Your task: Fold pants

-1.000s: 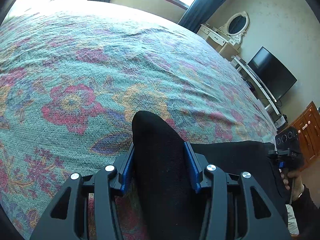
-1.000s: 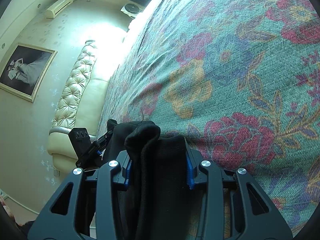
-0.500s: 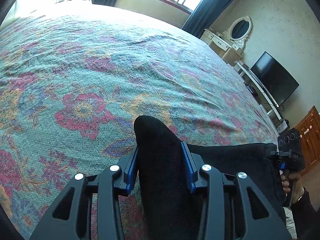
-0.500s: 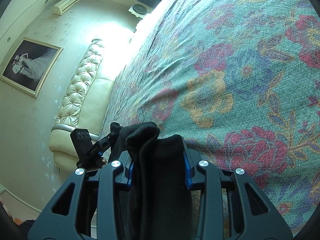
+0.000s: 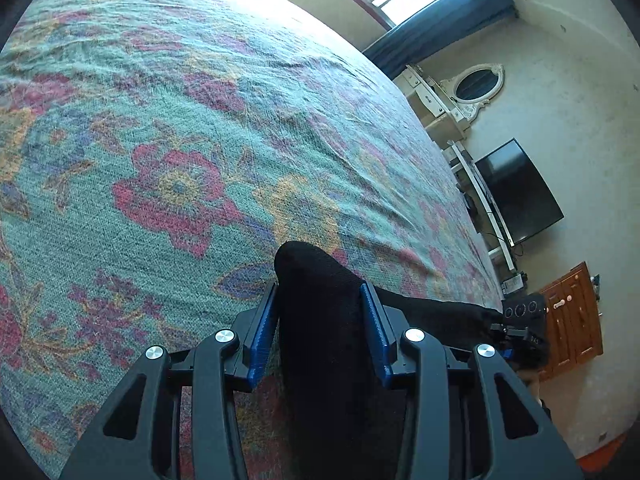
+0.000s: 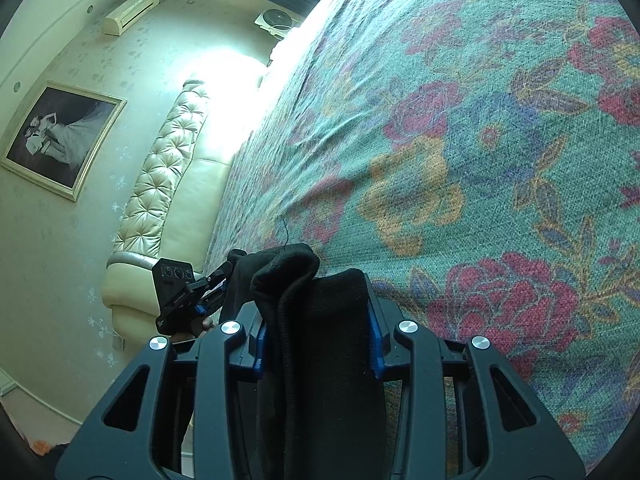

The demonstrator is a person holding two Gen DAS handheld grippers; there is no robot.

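Note:
The black pants (image 5: 320,320) are pinched at one end in my left gripper (image 5: 320,304), which is shut on the fabric above the floral bedspread (image 5: 180,140). The cloth runs right to the other gripper (image 5: 522,328). In the right wrist view my right gripper (image 6: 316,312) is shut on a bunched black end of the pants (image 6: 316,340); the left gripper (image 6: 180,292) shows at the left. The pants hang stretched between both, just over the bed's near edge.
The bedspread (image 6: 480,140) fills most of both views. A tufted cream headboard (image 6: 160,168) and framed picture (image 6: 56,136) are at the left. A dresser with oval mirror (image 5: 476,84), a TV (image 5: 516,192) and a wooden cabinet (image 5: 576,312) stand at the right.
Both grippers, still shut on the pants, have moved forward over the bed; more bedspread shows ahead and the stretched cloth has swung lower right in the left wrist view.

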